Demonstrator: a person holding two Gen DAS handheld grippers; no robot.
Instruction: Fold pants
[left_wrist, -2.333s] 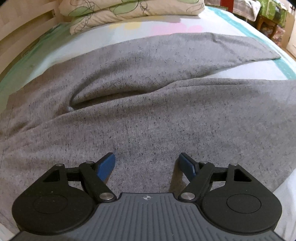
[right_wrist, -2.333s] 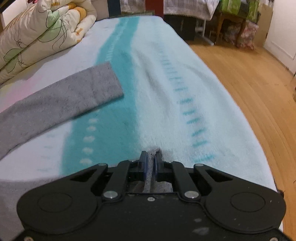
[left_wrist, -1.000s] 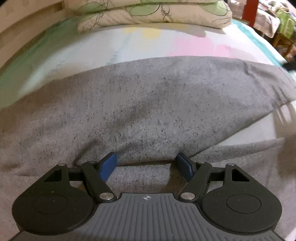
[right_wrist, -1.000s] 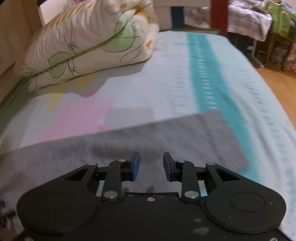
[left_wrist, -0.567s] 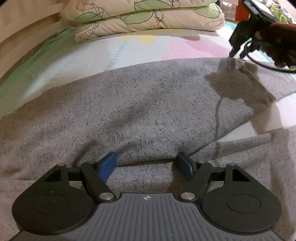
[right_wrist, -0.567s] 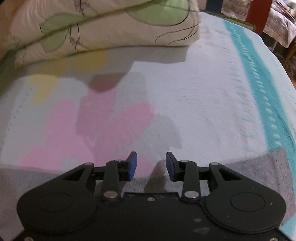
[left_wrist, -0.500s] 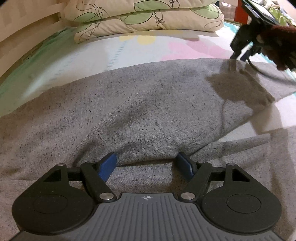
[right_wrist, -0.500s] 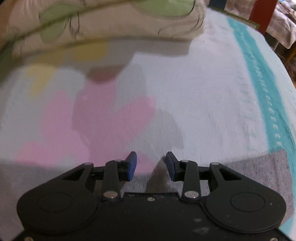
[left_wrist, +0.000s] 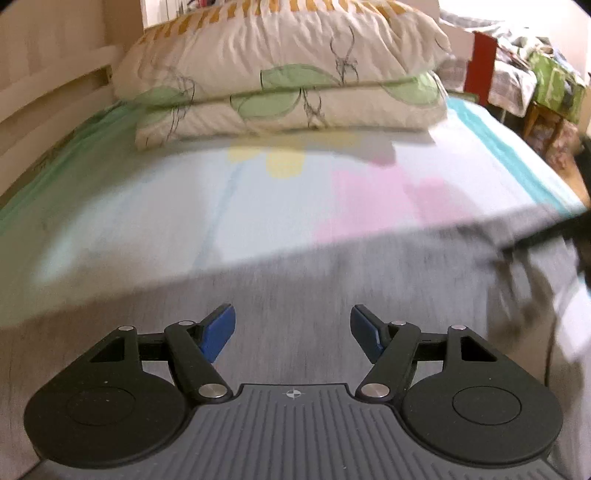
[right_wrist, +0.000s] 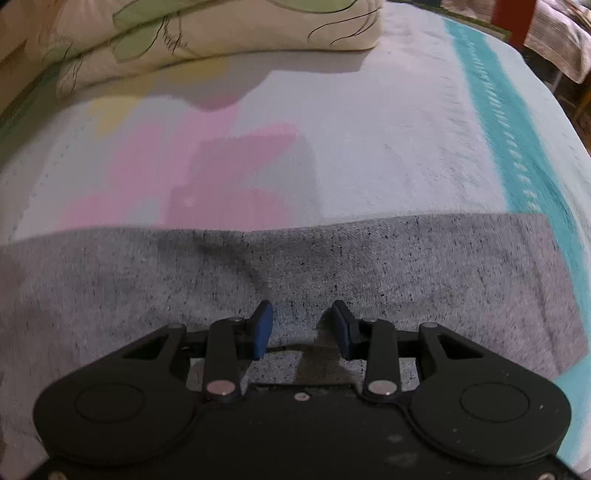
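The grey speckled pants (left_wrist: 295, 280) lie flat on the bed, blurred in the left wrist view. My left gripper (left_wrist: 291, 310) hovers over them, wide open and closing slightly, with nothing between its blue fingertips. In the right wrist view a grey pant leg (right_wrist: 406, 266) runs across the sheet, its hem end at the right by the teal stripe. My right gripper (right_wrist: 301, 305) points down at this leg, close above the cloth. Its jaws are partly open and opening, and the pads grip nothing. A dark blurred shape (left_wrist: 576, 229) at the right edge is the other gripper.
Stacked floral pillows (left_wrist: 288, 85) lie at the head of the bed, also seen as pillows (right_wrist: 184, 33). The pastel sheet (left_wrist: 184, 206) has pink and yellow patches and a teal stripe (right_wrist: 517, 155). A wooden bed frame (left_wrist: 37, 96) is at left, furniture (left_wrist: 535, 81) at back right.
The right gripper let go of the pant leg hem, opened, swung toward the pillows, then sank over the leg. The left gripper rose and tilted up, so more bare sheet and pillows show.
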